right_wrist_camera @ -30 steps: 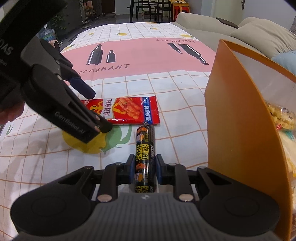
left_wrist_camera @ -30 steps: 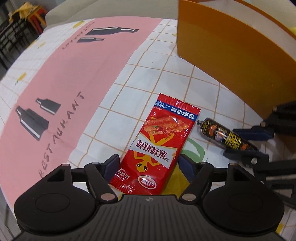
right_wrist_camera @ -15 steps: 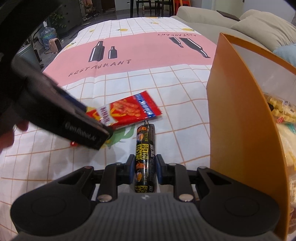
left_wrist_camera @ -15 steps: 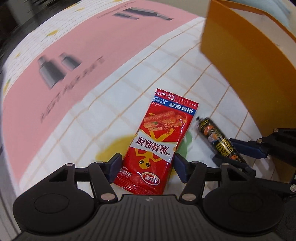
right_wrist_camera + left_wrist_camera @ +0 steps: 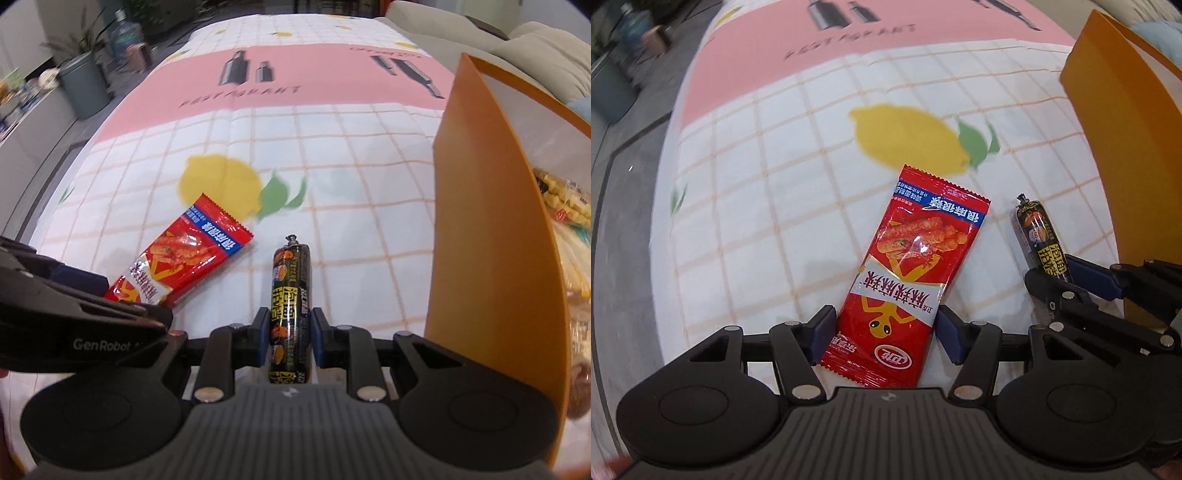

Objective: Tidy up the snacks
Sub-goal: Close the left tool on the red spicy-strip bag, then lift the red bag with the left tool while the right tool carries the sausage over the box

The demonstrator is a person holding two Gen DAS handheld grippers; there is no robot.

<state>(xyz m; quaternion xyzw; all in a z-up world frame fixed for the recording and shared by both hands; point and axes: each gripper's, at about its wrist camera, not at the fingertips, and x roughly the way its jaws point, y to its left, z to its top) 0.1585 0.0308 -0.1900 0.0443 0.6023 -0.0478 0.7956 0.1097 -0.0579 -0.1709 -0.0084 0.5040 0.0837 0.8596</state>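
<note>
A red snack packet point(image 5: 905, 266) lies lengthwise between the fingers of my left gripper point(image 5: 886, 332). The jaws are closing, and both blue pads touch the packet's long edges. From the right wrist view the same packet point(image 5: 181, 262) sticks out of the left gripper point(image 5: 92, 314), its far end raised off the cloth. My right gripper point(image 5: 290, 336) is shut on a black sausage stick point(image 5: 290, 295), which points away from the camera. In the left wrist view the sausage point(image 5: 1036, 236) and right gripper point(image 5: 1067, 280) sit just right of the packet.
An orange box point(image 5: 480, 221) stands upright close on the right with bagged snacks point(image 5: 561, 206) inside; its wall point(image 5: 1115, 110) also shows in the left wrist view. The tablecloth point(image 5: 332, 147) bears a lemon print and a pink band. Floor and a bin lie beyond the left edge.
My left gripper has narrowed onto the red packet and rolled, swinging the packet round and off the lemon print. The right gripper has shifted slightly, still gripping the sausage.
</note>
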